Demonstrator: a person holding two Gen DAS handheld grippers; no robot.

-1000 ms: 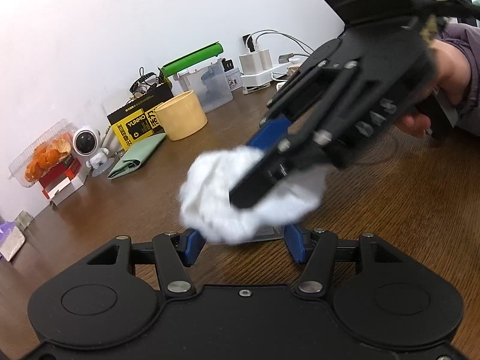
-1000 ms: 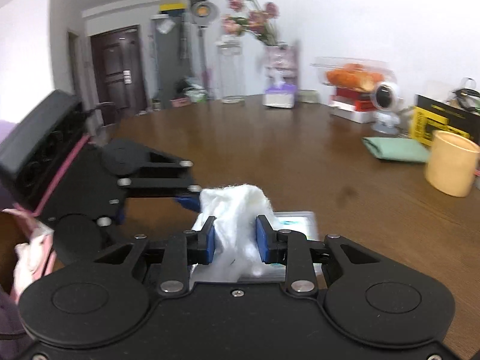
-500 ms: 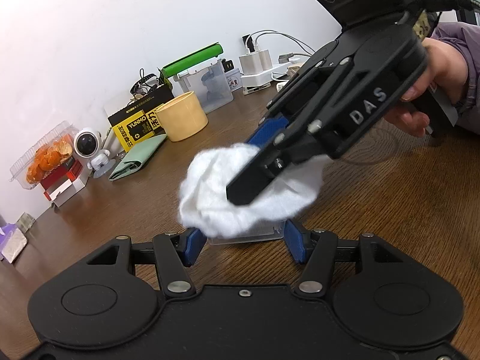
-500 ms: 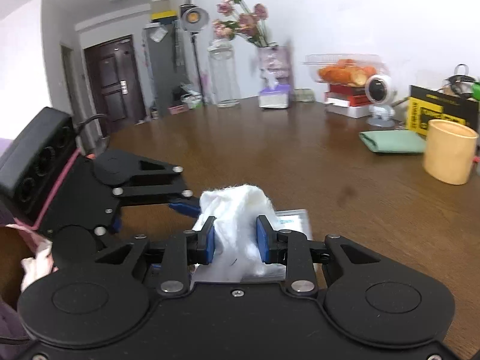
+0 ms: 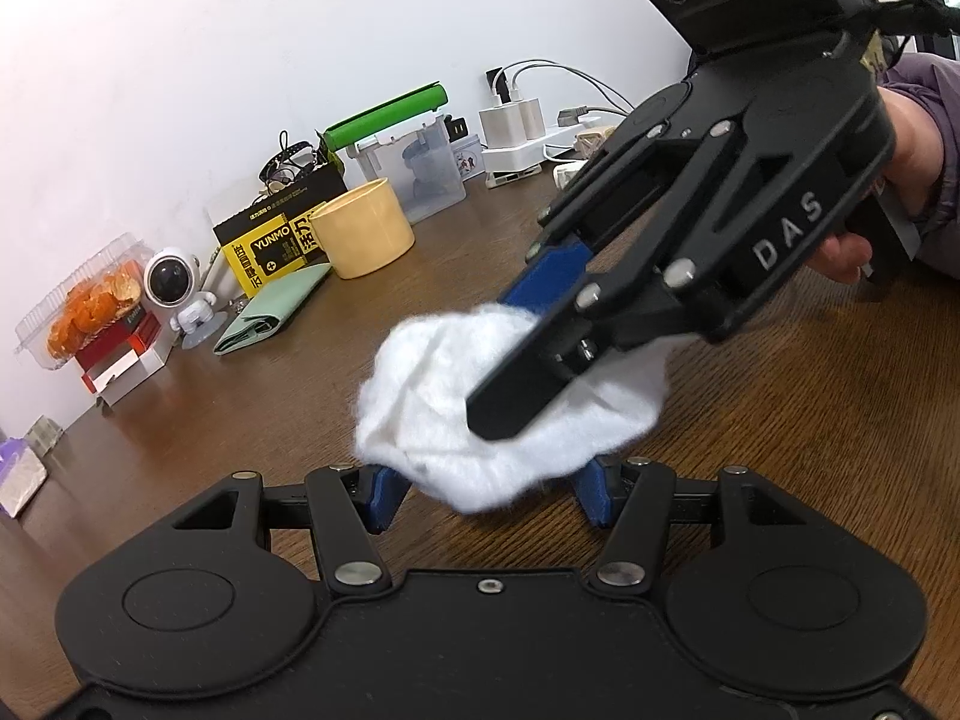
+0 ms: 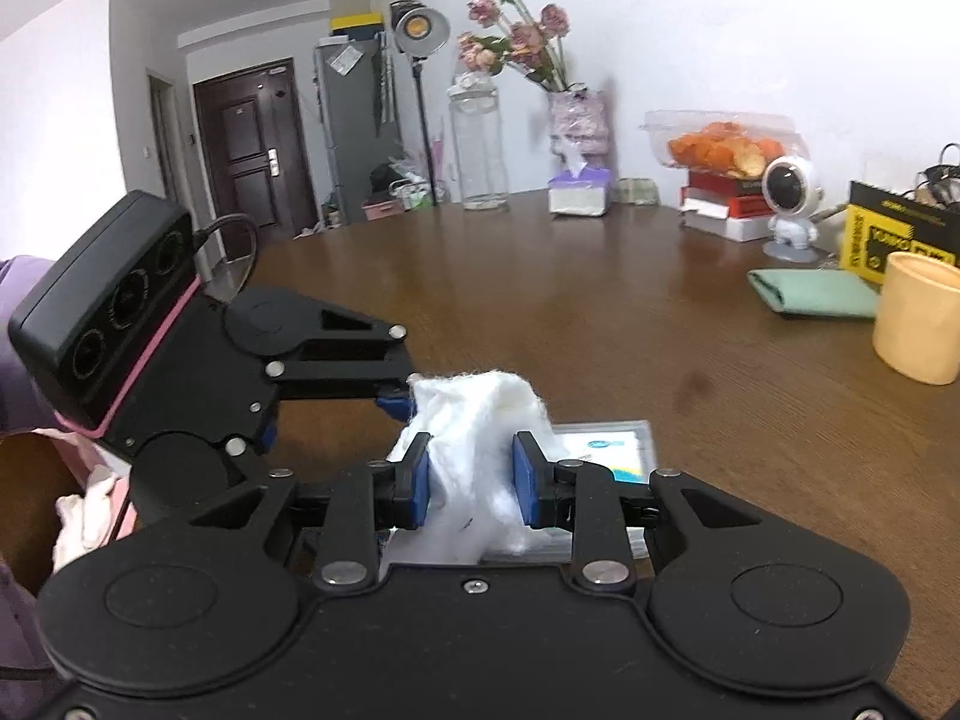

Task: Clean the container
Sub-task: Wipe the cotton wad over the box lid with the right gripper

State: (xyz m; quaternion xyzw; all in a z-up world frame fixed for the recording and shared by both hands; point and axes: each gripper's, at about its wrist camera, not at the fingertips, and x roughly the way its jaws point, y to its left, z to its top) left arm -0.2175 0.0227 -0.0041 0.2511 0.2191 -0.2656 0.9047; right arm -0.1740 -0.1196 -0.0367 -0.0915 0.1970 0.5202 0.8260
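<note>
A flat clear container (image 6: 606, 447) with a blue and white label lies low over the brown table (image 6: 540, 312). In the left wrist view a white cotton wad (image 5: 456, 420) hides it. My left gripper (image 5: 489, 489) is shut on the container, its blue pads (image 5: 381, 495) at either side. Its black fingers (image 6: 336, 369) reach in from the left in the right wrist view. My right gripper (image 6: 471, 480) is shut on the white wad (image 6: 480, 414) and presses it down on the container. From the upper right of the left wrist view the right gripper (image 5: 516, 360) slants down, held by a hand (image 5: 918, 156).
Along the wall stand a yellow cup (image 5: 363, 228), a green pouch (image 5: 270, 312), a yellow-black box (image 5: 270, 246), a small white camera figure (image 5: 174, 282), a clear box with a green lid (image 5: 414, 168) and chargers (image 5: 516, 120). A tissue box (image 6: 579, 192) and a glass jar (image 6: 477, 150) stand at the far edge.
The right gripper has tilted a little and slid the wad toward the left gripper's base, so it now covers the container's near edge. The left gripper has kept still.
</note>
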